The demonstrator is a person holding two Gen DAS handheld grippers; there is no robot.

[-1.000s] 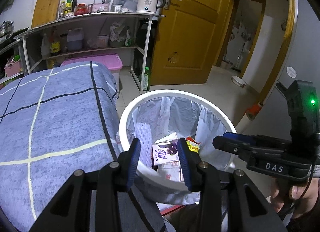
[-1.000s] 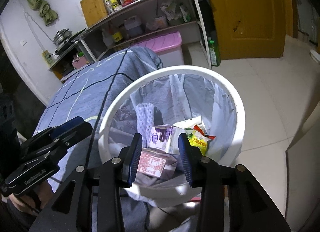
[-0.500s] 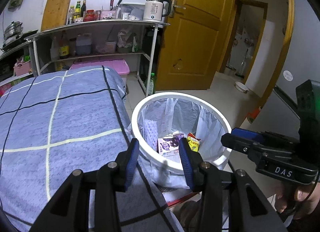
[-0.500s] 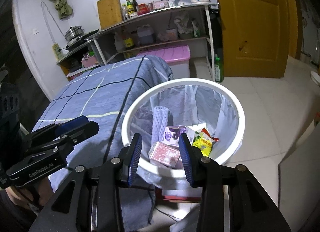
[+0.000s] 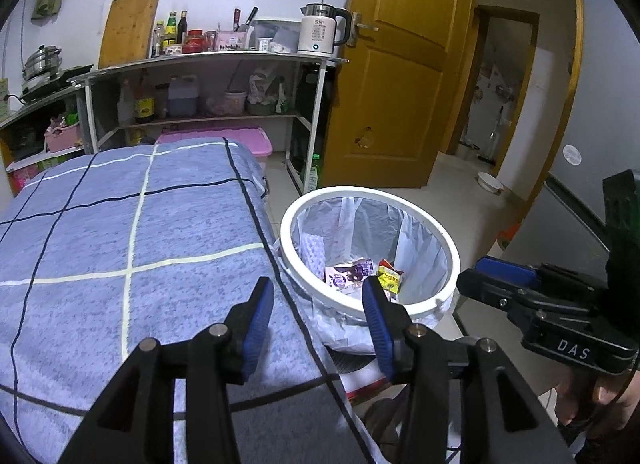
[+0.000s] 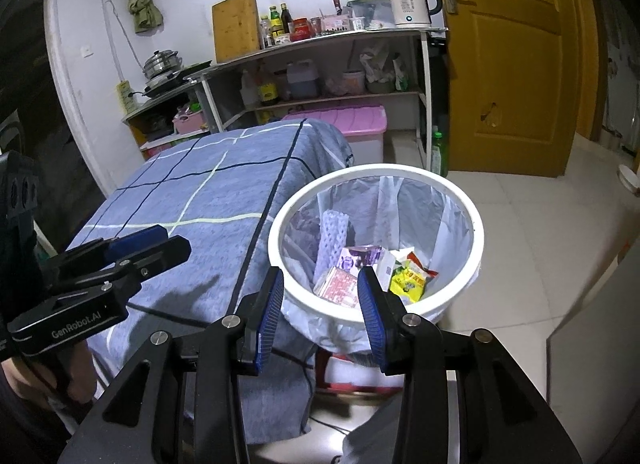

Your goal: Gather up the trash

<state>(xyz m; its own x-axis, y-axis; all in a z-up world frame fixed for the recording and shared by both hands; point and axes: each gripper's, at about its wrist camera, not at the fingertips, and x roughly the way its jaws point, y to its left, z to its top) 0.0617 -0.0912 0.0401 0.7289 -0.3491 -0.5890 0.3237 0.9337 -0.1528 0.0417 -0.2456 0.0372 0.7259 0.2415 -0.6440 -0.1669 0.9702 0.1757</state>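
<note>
trash (image 6: pixel 408 274) in bin (image 5: pixel 448 248), smaller than before; left claw (image 5: pixel 318 316) just widened, empty; right claw (image 6: pixel 320 306) apart, empty.

Glossy white plastic bin (image 6: pixel 476 223), thin translucent liner (image 6: pixel 452 223); matt woven blue cloth (image 5: pixel 120 244).

Both cameras sit just behind their own two fingers and look forward and down. The left view looks over the blue blanket (image 5: pixel 132 248), with the white bin (image 5: pixel 436 304) off to its right. The right view sits nearer the bin (image 6: pixel 472 223), almost over it. Both show the bin and the yellow door (image 5: pixel 400 75).
</note>
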